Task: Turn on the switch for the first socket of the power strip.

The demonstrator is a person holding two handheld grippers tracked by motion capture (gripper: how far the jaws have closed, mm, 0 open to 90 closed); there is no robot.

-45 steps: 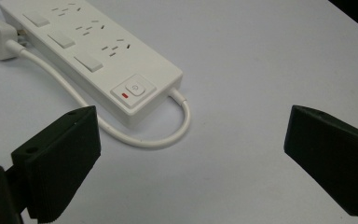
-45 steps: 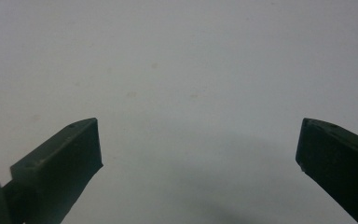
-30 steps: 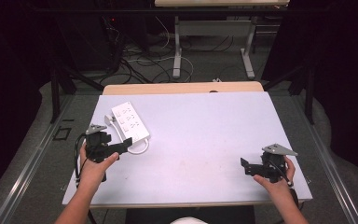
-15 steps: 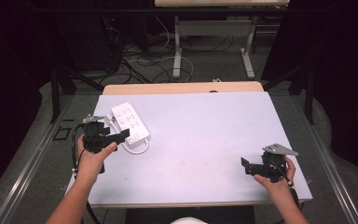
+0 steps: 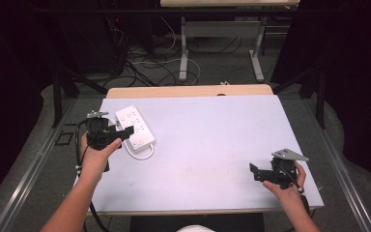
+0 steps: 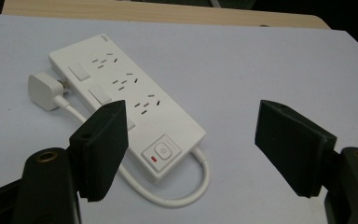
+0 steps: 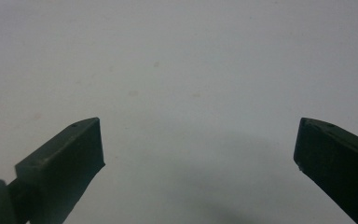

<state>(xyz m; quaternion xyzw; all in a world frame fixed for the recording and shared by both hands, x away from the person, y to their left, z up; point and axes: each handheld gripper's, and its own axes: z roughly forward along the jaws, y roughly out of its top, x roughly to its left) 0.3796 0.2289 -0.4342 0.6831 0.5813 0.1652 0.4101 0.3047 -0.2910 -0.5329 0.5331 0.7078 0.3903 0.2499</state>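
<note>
Pale table [image 5: 207,145] on a grey floor: white power strip [image 5: 135,126] at centre left; left hand-held gripper [image 5: 123,131] just closing, empty, above it; right hand-held gripper [image 5: 254,171] open, lower right.

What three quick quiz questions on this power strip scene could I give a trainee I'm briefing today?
1. True or false: the left gripper is clamped on the power strip.
2. Which end of the strip has the button with the red light? A: the end nearer the left gripper. B: the far end.
3. Where does the white plug lie?

Key:
1. False; its jaws have been closing but stand apart, touching nothing.
2. A.
3. On the table, beside the strip's far end.
</note>
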